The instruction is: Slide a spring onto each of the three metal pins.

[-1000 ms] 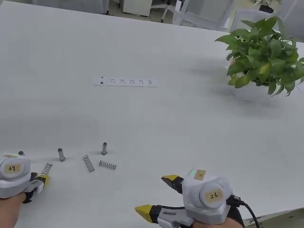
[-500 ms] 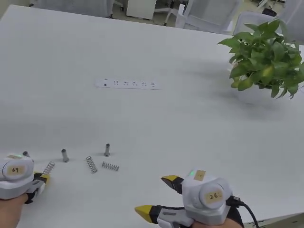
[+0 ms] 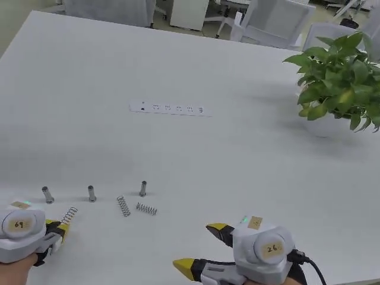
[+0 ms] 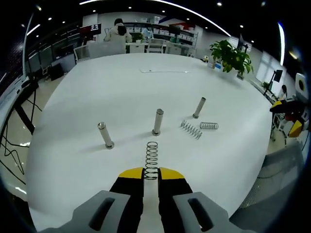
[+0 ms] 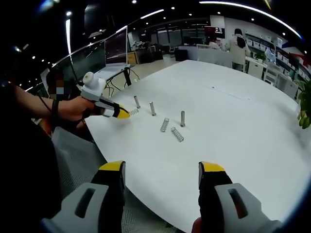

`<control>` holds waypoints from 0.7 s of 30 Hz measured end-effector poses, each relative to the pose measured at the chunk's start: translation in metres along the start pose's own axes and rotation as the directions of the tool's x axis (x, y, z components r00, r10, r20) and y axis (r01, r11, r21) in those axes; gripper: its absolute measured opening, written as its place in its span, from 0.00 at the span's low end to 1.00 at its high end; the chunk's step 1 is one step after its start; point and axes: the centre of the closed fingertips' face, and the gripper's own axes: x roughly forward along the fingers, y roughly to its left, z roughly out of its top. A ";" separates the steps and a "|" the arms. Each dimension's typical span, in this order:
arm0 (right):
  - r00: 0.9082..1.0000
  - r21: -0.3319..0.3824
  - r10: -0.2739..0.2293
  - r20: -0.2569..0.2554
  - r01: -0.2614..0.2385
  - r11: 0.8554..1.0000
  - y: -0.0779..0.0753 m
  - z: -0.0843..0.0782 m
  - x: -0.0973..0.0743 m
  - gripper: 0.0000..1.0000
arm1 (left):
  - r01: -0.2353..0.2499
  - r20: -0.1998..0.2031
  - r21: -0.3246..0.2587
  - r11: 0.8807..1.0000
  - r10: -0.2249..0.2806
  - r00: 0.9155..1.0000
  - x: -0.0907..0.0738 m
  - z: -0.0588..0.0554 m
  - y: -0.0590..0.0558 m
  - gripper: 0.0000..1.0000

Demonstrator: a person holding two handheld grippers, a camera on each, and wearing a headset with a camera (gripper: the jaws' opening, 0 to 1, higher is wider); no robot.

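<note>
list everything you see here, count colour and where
metal pins: three, silver, upright in a row, near left of table
loose springs: two, silver, lying by the right-hand pin
held spring: one, silver, pinched at one end, in front of the pins
power strip: one, white, mid-table
potted plant: one, green in white pot, far right
table: one, white
chairs: several, grey, past far edge
left gripper: grey, yellow fingers, shut on the held spring
right gripper: same colours, open, near edge
</note>
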 end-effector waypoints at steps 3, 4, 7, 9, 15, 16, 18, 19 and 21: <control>1.000 0.006 0.007 0.007 -0.008 1.000 0.001 0.002 0.001 0.59 | 0.004 0.009 0.022 1.000 -0.005 1.000 -0.010 -0.001 -0.004 0.03; 1.000 0.005 0.010 0.007 -0.010 1.000 0.002 0.003 0.002 0.59 | 0.006 0.012 0.023 1.000 -0.007 1.000 -0.012 -0.001 -0.004 0.03; 1.000 0.003 0.019 0.005 -0.019 1.000 0.003 0.003 0.003 0.59 | 0.011 0.023 0.031 0.999 -0.011 1.000 -0.021 0.000 -0.006 0.03; 1.000 0.002 0.026 0.005 -0.026 1.000 0.004 0.004 0.005 0.59 | 0.018 0.030 0.036 0.999 -0.019 0.999 -0.027 0.002 -0.009 0.03; 0.999 -0.015 0.045 0.004 -0.045 0.999 0.008 0.010 0.010 0.58 | 0.048 0.056 0.074 0.996 -0.052 0.997 -0.040 0.010 -0.019 0.03; 0.999 -0.020 0.050 0.005 -0.050 0.999 0.009 0.011 0.012 0.58 | 0.057 0.058 0.078 0.995 -0.061 0.996 -0.039 0.010 -0.020 0.03; 0.998 -0.028 0.063 0.005 -0.063 0.998 0.012 0.013 0.014 0.58 | 0.061 0.054 0.085 0.995 -0.066 0.996 -0.040 0.009 -0.022 0.03; 0.998 -0.030 0.067 0.005 -0.066 0.997 0.013 0.014 0.014 0.58 | 0.062 0.056 0.086 0.994 -0.067 0.996 -0.041 0.009 -0.023 0.03; 0.997 -0.043 0.082 0.000 -0.082 0.996 0.018 0.014 0.017 0.58 | 0.070 0.068 0.092 0.993 -0.076 0.995 -0.045 0.012 -0.028 0.03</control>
